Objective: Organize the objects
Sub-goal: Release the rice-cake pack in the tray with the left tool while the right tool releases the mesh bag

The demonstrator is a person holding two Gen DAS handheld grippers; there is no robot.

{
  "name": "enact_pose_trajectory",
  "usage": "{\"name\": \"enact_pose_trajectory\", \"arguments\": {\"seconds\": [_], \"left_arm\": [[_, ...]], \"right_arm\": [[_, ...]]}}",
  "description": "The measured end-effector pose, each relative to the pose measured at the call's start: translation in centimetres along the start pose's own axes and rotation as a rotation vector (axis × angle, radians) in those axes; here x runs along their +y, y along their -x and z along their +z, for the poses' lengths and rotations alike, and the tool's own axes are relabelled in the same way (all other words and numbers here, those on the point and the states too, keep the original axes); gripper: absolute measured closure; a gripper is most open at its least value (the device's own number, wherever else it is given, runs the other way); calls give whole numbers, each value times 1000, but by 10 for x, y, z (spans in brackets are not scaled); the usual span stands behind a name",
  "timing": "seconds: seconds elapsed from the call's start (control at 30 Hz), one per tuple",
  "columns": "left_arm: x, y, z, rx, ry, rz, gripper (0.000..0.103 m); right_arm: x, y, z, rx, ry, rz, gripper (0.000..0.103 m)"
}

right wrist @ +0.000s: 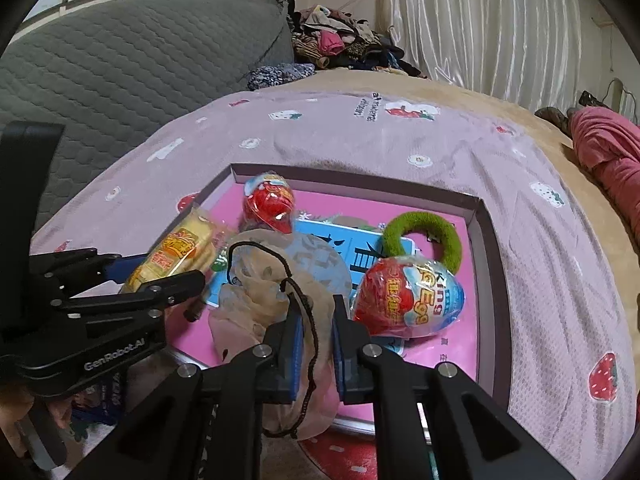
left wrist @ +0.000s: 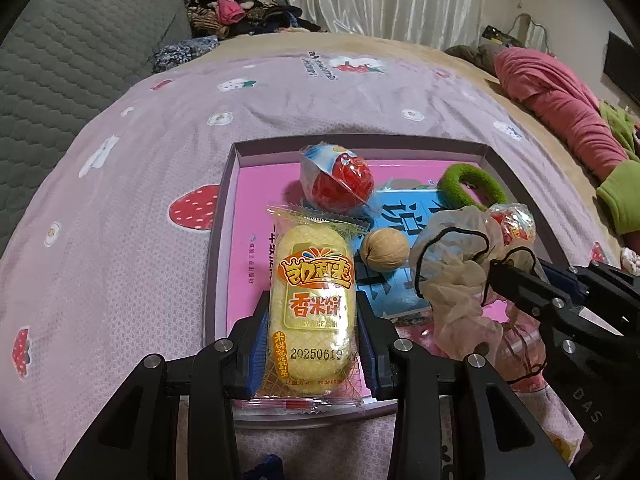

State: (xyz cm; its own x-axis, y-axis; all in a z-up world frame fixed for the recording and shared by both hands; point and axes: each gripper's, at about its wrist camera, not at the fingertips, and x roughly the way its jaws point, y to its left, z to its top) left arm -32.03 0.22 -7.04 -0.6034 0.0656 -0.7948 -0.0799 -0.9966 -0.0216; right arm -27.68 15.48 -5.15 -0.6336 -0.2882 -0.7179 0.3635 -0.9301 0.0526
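The left gripper (left wrist: pixel 312 344) is clamped on a yellow rice cake packet (left wrist: pixel 312 304), held over the near edge of a shallow box (left wrist: pixel 228 216) on the strawberry-print bedspread (left wrist: pixel 120 208). The right gripper (right wrist: pixel 316 344) pinches a sheer drawstring pouch (right wrist: pixel 272 280) just right of the packet. Beyond the fingers, inside the box, lie a walnut (left wrist: pixel 385 249), a green ring (left wrist: pixel 472 188) and two wrapped toy eggs (right wrist: pixel 408 300).
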Motion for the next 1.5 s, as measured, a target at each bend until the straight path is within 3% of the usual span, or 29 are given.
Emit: {"name": "enact_pose_trajectory", "arguments": {"seconds": [0.3,0.53,0.63,0.83,0.93,1.0,1.2,1.33,1.37,1.5], "left_arm": [[-1,-8,-3,19,-8,8,64],[-2,-14,-4,35,-15,16,64],[-3,-14,-5,38,-15,18,63],[1,-13,-3,35,-3,24,63],[2,-11,-2,34,-5,24,56],[2,-11,-1,36,-11,35,46],[4,-4,2,18,-10,31,42],[4,3,4,0,-7,41,37],[4,5,4,-7,-5,40,30],[6,13,7,-23,4,40,28]], "right_arm": [[-5,-16,-6,44,-13,-23,86],[-6,-12,-4,30,-14,-30,84],[-6,-8,-2,18,-22,-24,74],[-3,-5,-1,10,-10,-30,68],[-3,-4,-1,6,-12,-36,66],[-2,-3,0,6,-5,-43,62],[-2,4,3,-22,-5,-55,57],[-4,10,7,-40,-11,-66,43],[-4,12,7,-42,-14,-70,42],[-5,20,11,-55,-21,-81,37]]}}
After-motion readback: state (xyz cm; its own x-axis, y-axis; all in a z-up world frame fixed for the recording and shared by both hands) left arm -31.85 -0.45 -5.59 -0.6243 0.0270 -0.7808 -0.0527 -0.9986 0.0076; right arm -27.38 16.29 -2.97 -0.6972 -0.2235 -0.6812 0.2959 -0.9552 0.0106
